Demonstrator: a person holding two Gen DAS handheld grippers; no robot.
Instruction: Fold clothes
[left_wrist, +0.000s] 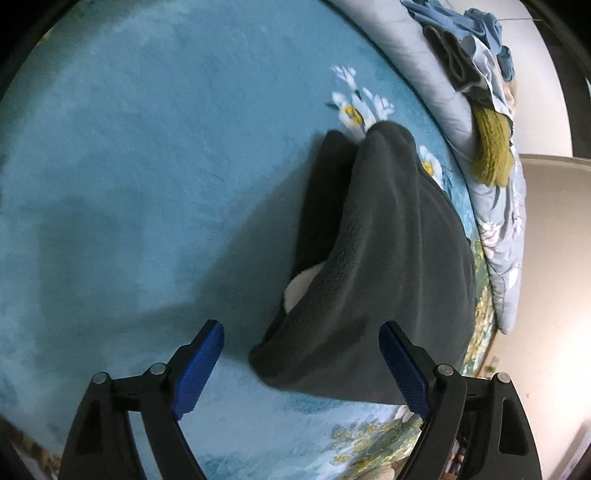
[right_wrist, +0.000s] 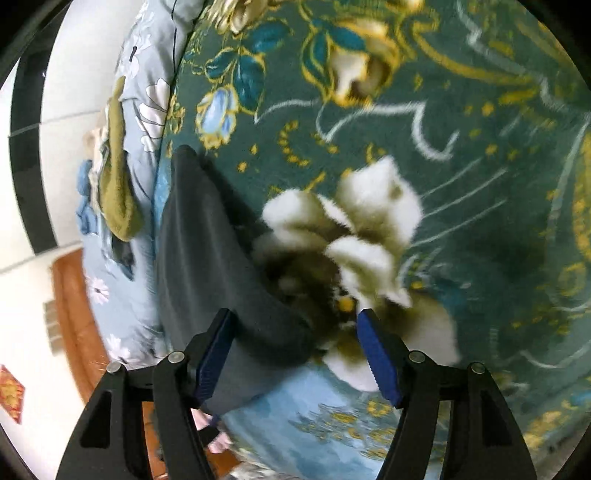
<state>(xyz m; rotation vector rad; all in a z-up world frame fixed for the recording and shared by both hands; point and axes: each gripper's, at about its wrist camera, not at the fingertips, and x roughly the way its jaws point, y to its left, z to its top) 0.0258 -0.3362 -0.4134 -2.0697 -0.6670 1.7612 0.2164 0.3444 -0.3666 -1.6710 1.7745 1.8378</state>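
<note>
A dark grey fleece garment (left_wrist: 388, 240) lies folded on the teal blanket (left_wrist: 147, 166), with a bit of cream lining (left_wrist: 299, 288) showing under its raised fold. My left gripper (left_wrist: 301, 328) is open just over the garment's near corner. The cloth lies between its blue pads (left_wrist: 199, 365) but neither pad presses on it. In the right wrist view the same garment (right_wrist: 199, 251) runs up the left side, and my right gripper (right_wrist: 295, 315) stands open over its rounded near edge, gripping nothing.
A rolled grey-blue floral quilt (left_wrist: 436, 74) borders the blanket at the far side. On it sit an olive knit piece (left_wrist: 493, 147) and a heap of blue and dark clothes (left_wrist: 461, 44). The bed edge and pale floor (left_wrist: 554, 258) are to the right. A brown door (right_wrist: 70, 314) stands beyond the bed.
</note>
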